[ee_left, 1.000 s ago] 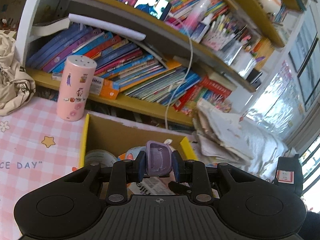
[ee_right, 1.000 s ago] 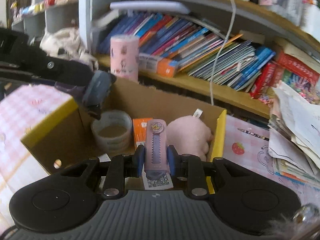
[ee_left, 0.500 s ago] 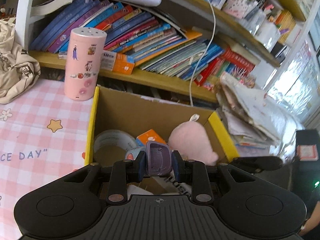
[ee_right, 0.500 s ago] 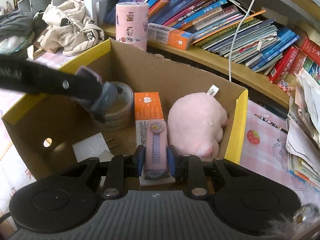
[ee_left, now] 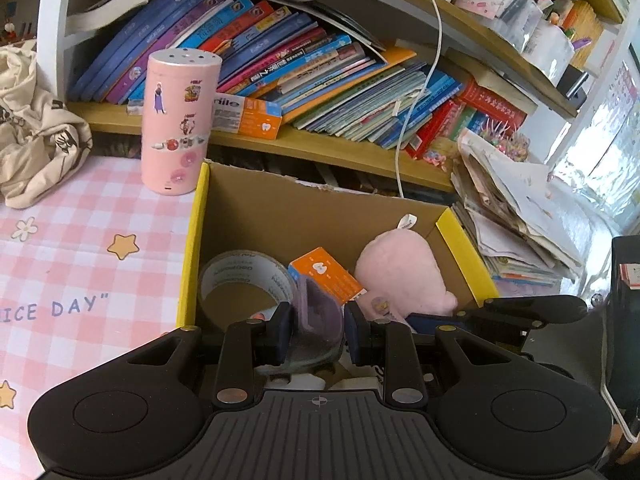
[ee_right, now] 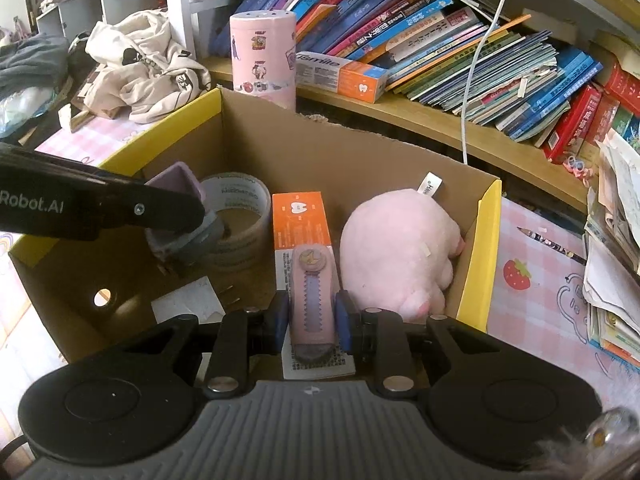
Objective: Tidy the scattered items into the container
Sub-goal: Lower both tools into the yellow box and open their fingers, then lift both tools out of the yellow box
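An open cardboard box (ee_left: 280,208) (ee_right: 320,148) with yellow flaps holds a tape roll (ee_left: 240,280) (ee_right: 240,208), an orange carton (ee_left: 326,274) (ee_right: 300,220) and a pink plush toy (ee_left: 400,276) (ee_right: 400,248). My left gripper (ee_left: 318,330) is over the box's near left part. A small purple case (ee_left: 320,320) (ee_right: 176,180) sits tilted between its jaws, which stand slightly wider than it. My right gripper (ee_right: 312,320) is shut on a pink flat case with a star (ee_right: 312,292), held over the box between carton and plush.
A pink sticker-covered cylinder (ee_left: 178,120) (ee_right: 262,56) stands behind the box's left corner. Shelves of books (ee_left: 300,68) run behind. A paper stack (ee_left: 516,220) lies to the right, crumpled beige clothing (ee_left: 36,128) to the left, on a pink checked tablecloth (ee_left: 80,248).
Both grippers have moved forward and down into the box. The left jaws have widened and the purple case now tilts between them.
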Motion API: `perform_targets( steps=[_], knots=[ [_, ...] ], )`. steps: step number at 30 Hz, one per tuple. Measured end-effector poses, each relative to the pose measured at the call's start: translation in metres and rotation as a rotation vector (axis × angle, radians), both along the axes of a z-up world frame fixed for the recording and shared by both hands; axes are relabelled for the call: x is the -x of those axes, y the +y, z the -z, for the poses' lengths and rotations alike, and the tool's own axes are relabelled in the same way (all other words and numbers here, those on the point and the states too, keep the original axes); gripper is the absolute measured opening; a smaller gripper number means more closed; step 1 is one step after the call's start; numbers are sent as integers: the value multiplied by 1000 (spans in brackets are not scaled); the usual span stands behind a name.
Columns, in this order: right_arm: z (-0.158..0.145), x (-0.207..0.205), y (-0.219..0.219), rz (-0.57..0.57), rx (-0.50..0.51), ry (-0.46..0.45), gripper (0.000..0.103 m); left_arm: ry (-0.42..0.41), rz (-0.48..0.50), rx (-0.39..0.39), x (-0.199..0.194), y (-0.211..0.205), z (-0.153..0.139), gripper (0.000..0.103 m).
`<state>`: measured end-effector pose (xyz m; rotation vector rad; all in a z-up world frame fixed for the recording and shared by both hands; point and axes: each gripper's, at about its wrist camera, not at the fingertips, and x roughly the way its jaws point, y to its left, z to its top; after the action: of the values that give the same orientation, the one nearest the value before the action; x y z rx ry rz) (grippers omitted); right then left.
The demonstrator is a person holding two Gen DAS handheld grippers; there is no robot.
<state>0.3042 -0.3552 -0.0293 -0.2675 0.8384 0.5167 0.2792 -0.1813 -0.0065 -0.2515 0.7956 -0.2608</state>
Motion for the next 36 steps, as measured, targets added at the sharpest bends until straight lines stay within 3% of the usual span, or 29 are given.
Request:
perform_targets(
  steps=[2, 4, 6, 9, 19, 29, 36],
  knots=[
    [-1, 1, 0, 0, -1, -6, 26, -11, -1, -12, 2, -1, -3, 29],
    [-2, 2, 0, 1, -6, -11, 34, -22, -1, -27, 4, -3, -6, 38],
    [-3, 4, 0, 3, -9, -18, 36, -54, -3, -43, 10, -4, -11, 55],
    [-7, 9, -2, 6, -14, -35, 39, -101, -14, -74, 18, -6, -18, 65],
    [-19, 29, -8, 48, -1, -120, 58, -156, -55, -127, 41, -7, -32, 74],
    [-28, 55, -22, 118, -2, -185, 69, -230, -70, -196, 71, -13, -39, 80],
    [-41, 81, -35, 184, -28, -251, 75, -251, -88, -194, 94, -12, -41, 85]
  ],
)
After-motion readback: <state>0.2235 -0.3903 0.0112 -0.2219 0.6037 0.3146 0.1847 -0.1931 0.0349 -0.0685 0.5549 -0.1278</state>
